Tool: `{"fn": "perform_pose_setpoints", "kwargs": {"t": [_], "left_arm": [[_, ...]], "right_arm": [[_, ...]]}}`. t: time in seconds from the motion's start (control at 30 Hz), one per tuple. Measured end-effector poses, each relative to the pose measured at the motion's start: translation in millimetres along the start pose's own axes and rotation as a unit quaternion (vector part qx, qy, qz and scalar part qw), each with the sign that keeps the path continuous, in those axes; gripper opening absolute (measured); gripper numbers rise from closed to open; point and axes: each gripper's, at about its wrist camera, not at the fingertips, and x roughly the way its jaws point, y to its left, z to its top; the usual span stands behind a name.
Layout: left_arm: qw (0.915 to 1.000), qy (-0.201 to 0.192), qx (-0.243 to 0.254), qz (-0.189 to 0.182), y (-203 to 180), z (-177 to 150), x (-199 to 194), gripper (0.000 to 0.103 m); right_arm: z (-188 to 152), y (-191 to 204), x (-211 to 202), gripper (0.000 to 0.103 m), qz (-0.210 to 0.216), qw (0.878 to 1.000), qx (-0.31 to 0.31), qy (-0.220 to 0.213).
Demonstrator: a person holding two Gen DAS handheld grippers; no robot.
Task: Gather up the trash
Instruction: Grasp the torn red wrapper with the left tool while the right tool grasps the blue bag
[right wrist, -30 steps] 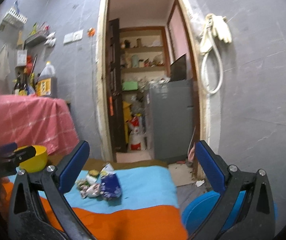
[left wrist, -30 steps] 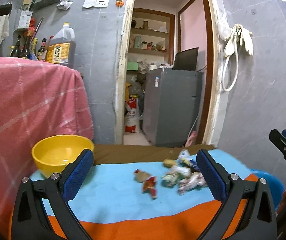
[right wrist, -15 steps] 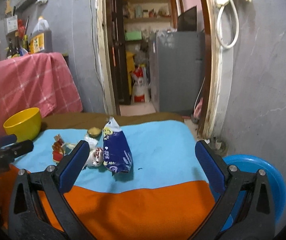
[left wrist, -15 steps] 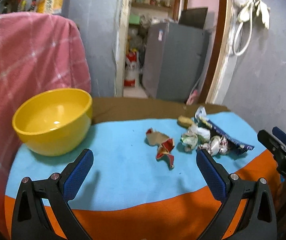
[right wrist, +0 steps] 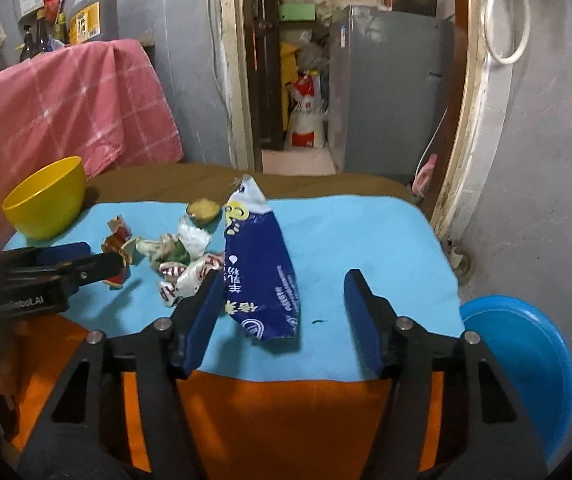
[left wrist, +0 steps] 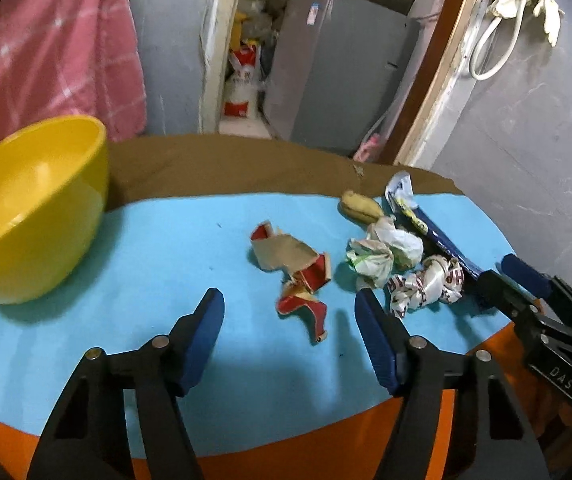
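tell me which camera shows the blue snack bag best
The right wrist view: the blue snack bag faces the camera, its printed front fully visible between the right gripper's open jaws. The left wrist view catches it only edge-on, as a thin strip behind the crumpled wrappers.

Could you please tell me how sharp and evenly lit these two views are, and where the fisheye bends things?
Left wrist view: sharp on the crumpled red wrapper, the round yellow plastic bowl slightly soft; door frame bowed. Right wrist view: blue snack bag crisp, left edge dark and blurred.
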Motion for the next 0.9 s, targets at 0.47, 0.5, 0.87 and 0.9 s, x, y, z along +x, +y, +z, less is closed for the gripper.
{"fn": "perform_pose_setpoints", "kwargs": {"t": [0.47, 0.5, 0.87, 0.9], "left_arm": [[0.9997, 0.014, 0.001, 0.02, -1.0, 5.8, 12.0, 0.022], [0.9997, 0.013, 0.002, 0.02, -1.0, 5.5, 11.9, 0.021], [0.9992, -0.03, 0.023, 0.016, -9.7, -5.1, -5.9, 0.013], [0.9988, -0.038, 0.026, 0.018, -11.9, -5.6, -8.7, 0.013]], "right_arm": [[-1.5, -9.0, 15.2, 0.055, 0.046, 0.997, 0.021, 0.052], [-1.8, -8.5, 15.3, 0.055, 0.046, 0.997, 0.02, 0.054], [-4.3, -7.8, 6.8, 0.051, 0.047, 0.998, 0.015, 0.03], [-4.4, -7.4, 5.2, 0.05, 0.046, 0.999, 0.015, 0.024]]}}
